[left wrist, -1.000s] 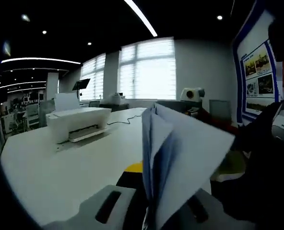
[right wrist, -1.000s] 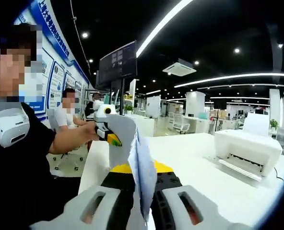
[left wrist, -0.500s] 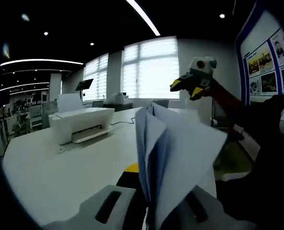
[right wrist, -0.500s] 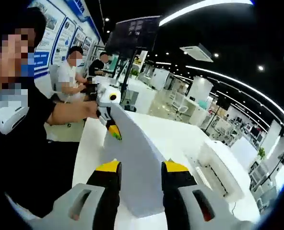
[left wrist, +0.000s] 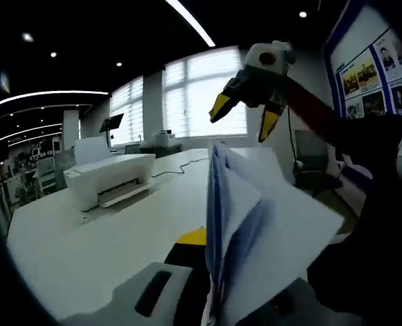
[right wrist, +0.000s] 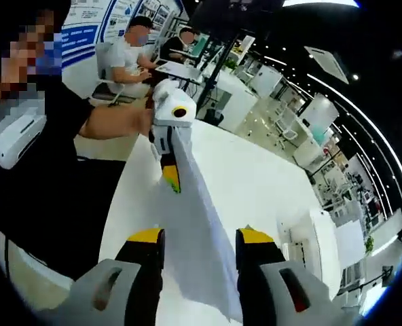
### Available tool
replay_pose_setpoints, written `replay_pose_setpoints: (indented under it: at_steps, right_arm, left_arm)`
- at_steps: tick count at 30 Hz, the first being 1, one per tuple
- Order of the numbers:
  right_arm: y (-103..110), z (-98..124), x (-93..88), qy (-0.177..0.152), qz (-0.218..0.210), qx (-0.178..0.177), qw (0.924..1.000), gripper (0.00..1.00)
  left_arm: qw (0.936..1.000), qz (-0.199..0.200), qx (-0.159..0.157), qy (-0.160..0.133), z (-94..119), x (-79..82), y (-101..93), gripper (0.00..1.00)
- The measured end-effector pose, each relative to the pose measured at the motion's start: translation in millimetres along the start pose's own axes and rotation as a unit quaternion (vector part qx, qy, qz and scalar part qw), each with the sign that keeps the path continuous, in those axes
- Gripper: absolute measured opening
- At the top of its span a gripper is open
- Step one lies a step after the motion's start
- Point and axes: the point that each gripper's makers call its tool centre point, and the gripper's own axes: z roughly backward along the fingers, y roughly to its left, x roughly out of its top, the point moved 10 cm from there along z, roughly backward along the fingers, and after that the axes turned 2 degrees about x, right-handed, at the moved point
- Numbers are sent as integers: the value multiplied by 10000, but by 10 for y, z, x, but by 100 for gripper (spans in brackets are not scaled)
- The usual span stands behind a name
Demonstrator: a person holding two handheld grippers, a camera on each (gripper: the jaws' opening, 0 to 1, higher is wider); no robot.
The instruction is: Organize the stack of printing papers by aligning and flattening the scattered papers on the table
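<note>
1. White papers (left wrist: pixel 255 224) stood fanned upright, pinched between the left gripper (left wrist: pixel 211 299) jaws, above the table (left wrist: pixel 106 231).
2. Right gripper (right wrist: pixel 197 238) jaws were spread, straddling the papers' edge (right wrist: pixel 194 224).

The left gripper view looks low across the white table (left wrist: pixel 85 251) toward the windows (left wrist: pixel 204 95). The right gripper view looks down, perhaps from higher. Both share the papers (left wrist: pixel 255 238).

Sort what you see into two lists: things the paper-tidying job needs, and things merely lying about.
Belongs to the job:
fanned stack of white printing papers
left gripper
right gripper
white table

Lying about:
white boxy desktop printer
black cable
</note>
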Motion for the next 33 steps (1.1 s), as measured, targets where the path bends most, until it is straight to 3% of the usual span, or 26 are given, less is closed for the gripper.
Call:
replay_pose_setpoints:
  at_steps: [6, 11, 25, 27, 28, 29, 30, 31, 33]
  right_arm:
    - [-135, -181, 18, 496, 244, 394, 9977, 30]
    - [-201, -309, 65, 753, 428, 628, 9943, 32]
    - [-60, -816, 207, 1427, 883, 1192, 9786, 32]
    - [-38, -889, 202, 1603, 869, 1299, 9746, 24]
    - [-16, -916, 192, 1811, 852, 1406, 9696, 5]
    - [-16, -928, 189, 2062, 1023, 1500, 9615, 0]
    - [-16, -926, 203, 2154, 860, 1332, 9636, 0]
    - [-27, -968, 234, 2066, 1072, 1337, 9633, 0]
    - [-22, -961, 236, 2087, 1072, 1342, 9628, 0]
  left_arm:
    - [9999, -11, -114, 20, -11, 4, -13, 6]
    - [9998, 45, -176, 51, -8, 5, -11, 6]
    - [9996, 128, -234, -11, -5, -12, -18, 6]
    - [9996, 139, -244, -25, -6, -16, -20, 6]
    - [9996, 150, -252, -31, -7, -19, -23, 6]
    - [9995, 151, -263, -41, -7, -23, -26, 6]
    - [9995, 160, -254, -21, 1, -33, -23, 6]
    - [9995, 186, -239, -35, 14, -44, -14, 6]
    - [9995, 233, -228, -56, 28, -55, 8, 6]
